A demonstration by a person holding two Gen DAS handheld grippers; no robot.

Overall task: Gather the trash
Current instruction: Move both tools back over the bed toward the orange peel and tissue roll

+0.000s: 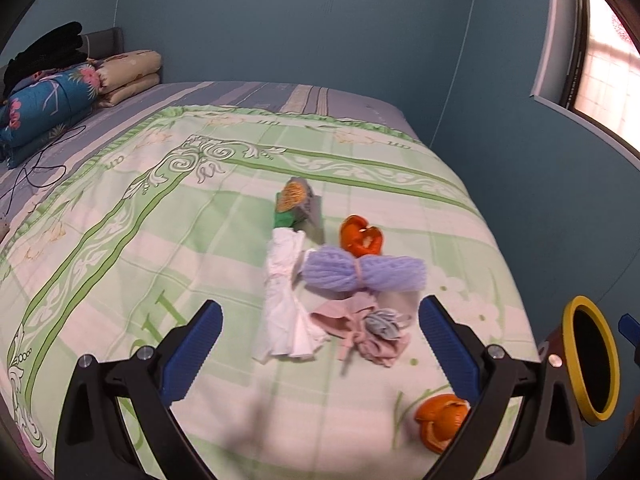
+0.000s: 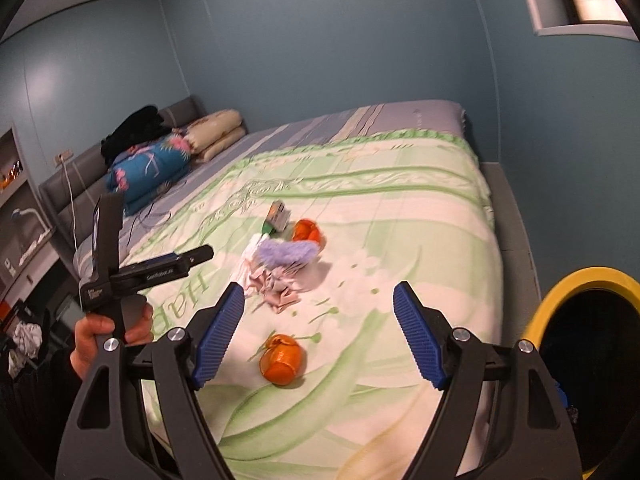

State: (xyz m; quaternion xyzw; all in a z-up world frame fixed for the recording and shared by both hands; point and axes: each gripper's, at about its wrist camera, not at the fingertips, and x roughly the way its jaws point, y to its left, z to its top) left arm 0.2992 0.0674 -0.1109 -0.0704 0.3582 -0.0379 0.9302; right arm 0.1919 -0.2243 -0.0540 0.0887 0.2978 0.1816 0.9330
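Note:
Trash lies on the green bedspread (image 1: pixel 160 240): a white tissue (image 1: pixel 286 304), a purple foam net (image 1: pixel 362 270), pink crumpled paper (image 1: pixel 360 330), a green snack wrapper (image 1: pixel 298 206), and two orange peels, one far (image 1: pixel 360 236) and one near (image 1: pixel 440 420). My left gripper (image 1: pixel 320 350) is open and empty above the tissue and pink paper. My right gripper (image 2: pixel 318 334) is open and empty, above the near orange peel (image 2: pixel 282 360). The pile (image 2: pixel 280 268) lies beyond it. A yellow-rimmed bin (image 2: pixel 584 344) stands at the right, also in the left wrist view (image 1: pixel 592 360).
Folded quilts and pillows (image 1: pixel 60 96) are stacked at the bed's head, with a black cable (image 1: pixel 40 164) on the sheet. Blue walls close the far side and right. The left gripper's body and a hand (image 2: pixel 116 280) show at left.

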